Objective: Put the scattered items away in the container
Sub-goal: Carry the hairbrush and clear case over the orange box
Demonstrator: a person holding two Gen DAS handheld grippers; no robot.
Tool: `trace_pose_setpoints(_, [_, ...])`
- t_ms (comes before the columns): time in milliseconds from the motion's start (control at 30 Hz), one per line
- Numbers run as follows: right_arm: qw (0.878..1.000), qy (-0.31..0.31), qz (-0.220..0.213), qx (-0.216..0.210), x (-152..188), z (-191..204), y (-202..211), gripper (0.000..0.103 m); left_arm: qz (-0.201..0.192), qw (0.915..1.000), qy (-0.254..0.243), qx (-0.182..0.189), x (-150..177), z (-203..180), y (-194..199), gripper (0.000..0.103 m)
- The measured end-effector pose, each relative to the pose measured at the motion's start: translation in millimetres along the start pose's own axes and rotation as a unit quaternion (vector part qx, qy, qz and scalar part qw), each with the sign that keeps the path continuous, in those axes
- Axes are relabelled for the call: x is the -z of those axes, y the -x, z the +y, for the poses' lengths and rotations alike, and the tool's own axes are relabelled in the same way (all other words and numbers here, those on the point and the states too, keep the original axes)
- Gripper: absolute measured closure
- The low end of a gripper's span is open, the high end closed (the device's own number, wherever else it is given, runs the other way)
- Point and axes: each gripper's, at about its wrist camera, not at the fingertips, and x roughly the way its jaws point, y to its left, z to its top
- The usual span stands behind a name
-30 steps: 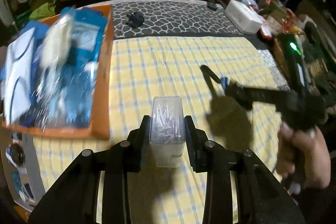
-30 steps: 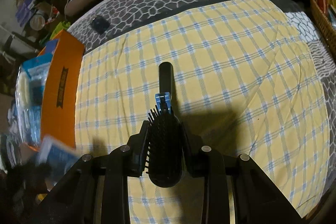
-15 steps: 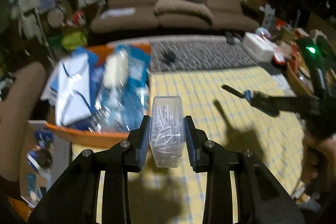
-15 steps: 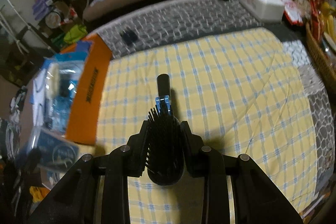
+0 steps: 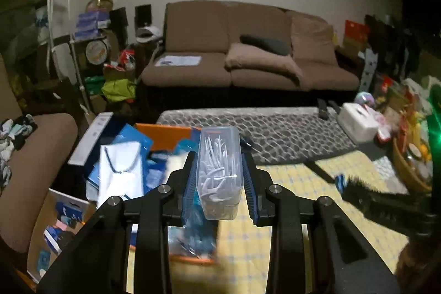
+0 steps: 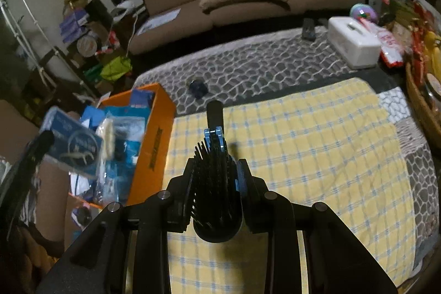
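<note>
My left gripper [image 5: 219, 178] is shut on a clear plastic box of white floss picks [image 5: 219, 172], held upright above the near right corner of the orange box [image 5: 162, 132]. My right gripper [image 6: 215, 183] is shut on the head of a black hairbrush [image 6: 216, 183], whose handle points away over the yellow checked cloth [image 6: 303, 145]. The orange box [image 6: 154, 134] stands at the cloth's left edge, full of blue and white packets. In the left wrist view the hairbrush [image 5: 369, 194] shows blurred at the right. In the right wrist view the left gripper's arm [image 6: 30, 156] shows at the far left.
A small dark object [image 6: 198, 88] lies on the grey pebble-pattern cover [image 6: 261, 65] beyond the cloth. A white tissue box [image 6: 354, 42] and a remote [image 6: 308, 29] sit at the back right, a wicker basket [image 6: 421, 106] at the right edge. A brown sofa [image 5: 248, 54] stands behind.
Both grippers have risen and tilted up, each keeping its item. The sofa and wall have come into view. The left gripper with the floss picks has moved left toward the orange box.
</note>
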Motion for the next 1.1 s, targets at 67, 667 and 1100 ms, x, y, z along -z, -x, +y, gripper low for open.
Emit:
trace_pose_setpoints(67, [1.0, -0.006, 0.013, -0.017, 0, 8, -10, 0.074, -0.028, 0.9985, -0.017, -0.045, 2, 7, -4, 0.074])
trace_pose_setpoints(667, [0.987, 0.006, 0.068, -0.143, -34, 97, -78, 0.074, 0.089, 0.9949, 0.048, -0.002, -12, 130, -66, 0.074])
trace_pose_setpoints(1100, [0.987, 0.081, 0.095, -0.105, -11, 145, -150, 0.074, 0.131, 0.9903, 0.045, -0.004, -3, 130, -95, 0.073])
